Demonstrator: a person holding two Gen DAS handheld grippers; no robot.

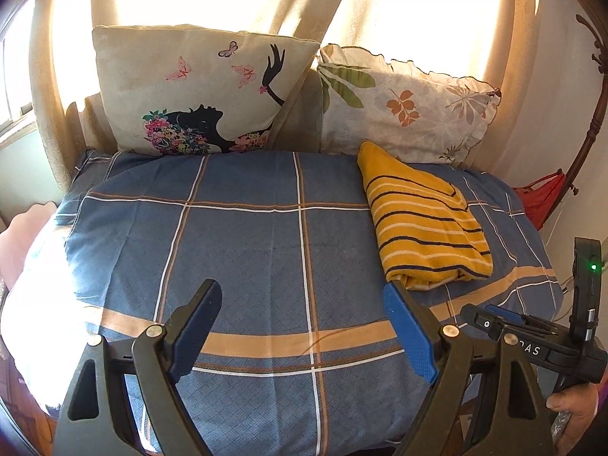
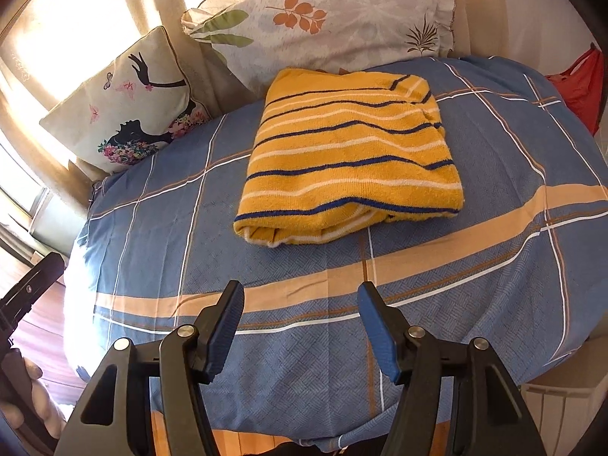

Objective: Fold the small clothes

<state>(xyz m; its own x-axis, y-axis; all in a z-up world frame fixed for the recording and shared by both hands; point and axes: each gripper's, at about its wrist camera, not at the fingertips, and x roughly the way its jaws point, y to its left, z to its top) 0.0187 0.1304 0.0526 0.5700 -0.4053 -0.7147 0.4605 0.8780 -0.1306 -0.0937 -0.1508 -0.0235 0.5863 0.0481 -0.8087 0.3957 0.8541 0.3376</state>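
A folded yellow garment with navy and white stripes (image 1: 421, 220) lies on the blue plaid bed cover (image 1: 247, 247), toward the right near the pillows. It shows in the right wrist view (image 2: 349, 152), straight ahead. My left gripper (image 1: 304, 304) is open and empty above the cover's near part, left of the garment. My right gripper (image 2: 300, 304) is open and empty, a short way in front of the garment's near folded edge. The right gripper's body also shows in the left wrist view (image 1: 532, 334), held by a hand.
A cushion with butterflies and a woman's silhouette (image 1: 197, 91) and a leaf-print pillow (image 1: 402, 106) lean against the curtains at the back. A red item (image 1: 539, 197) hangs at the right past the bed edge. Wooden floor (image 2: 41, 326) lies left of the bed.
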